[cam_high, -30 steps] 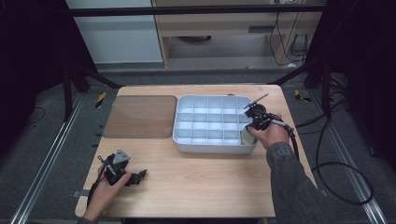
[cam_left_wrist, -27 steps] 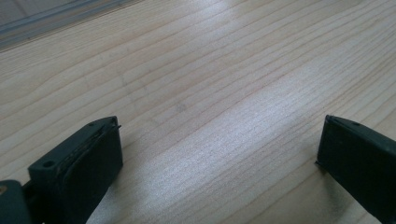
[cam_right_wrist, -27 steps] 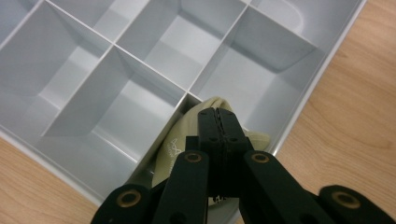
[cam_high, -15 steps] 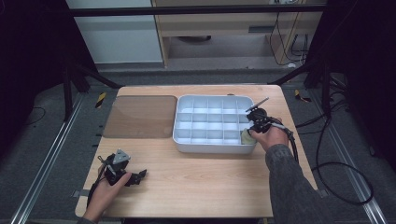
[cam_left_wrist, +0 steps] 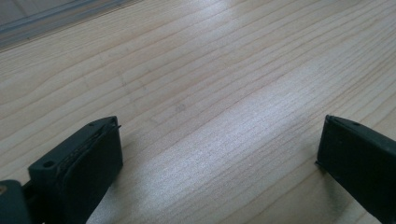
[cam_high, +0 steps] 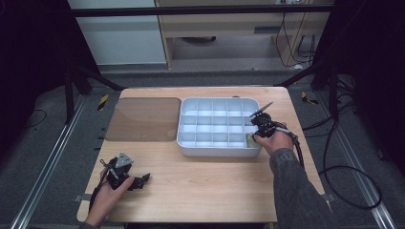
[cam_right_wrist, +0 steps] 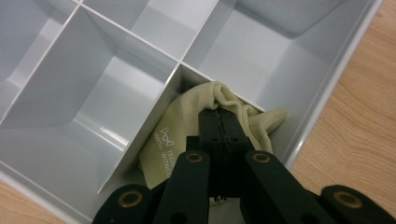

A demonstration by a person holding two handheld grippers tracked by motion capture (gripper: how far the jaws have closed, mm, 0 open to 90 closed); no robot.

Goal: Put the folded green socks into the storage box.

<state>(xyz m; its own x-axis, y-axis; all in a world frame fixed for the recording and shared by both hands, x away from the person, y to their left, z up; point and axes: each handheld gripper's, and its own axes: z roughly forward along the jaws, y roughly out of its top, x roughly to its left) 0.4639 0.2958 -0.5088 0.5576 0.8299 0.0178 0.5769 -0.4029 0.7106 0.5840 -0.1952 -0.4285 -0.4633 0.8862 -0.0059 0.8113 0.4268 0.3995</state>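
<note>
Grey floor and dark frame rails ring a pale wood table [cam_high: 205, 191], with a cabinet behind at 12 o'clock. On the table sit a brown mat [cam_high: 143, 119] at 10 o'clock and a white tray [cam_high: 217, 149] of compartments — its corner cell at 3 o'clock holds a cream sock [cam_right_wrist: 233, 105]. The right gripper [cam_right_wrist: 222, 122] pinches that sock, jaws closed on it. At 7 o'clock the left gripper [cam_high: 142, 180] rests on bare wood — jaws wide, holding nothing.
</note>
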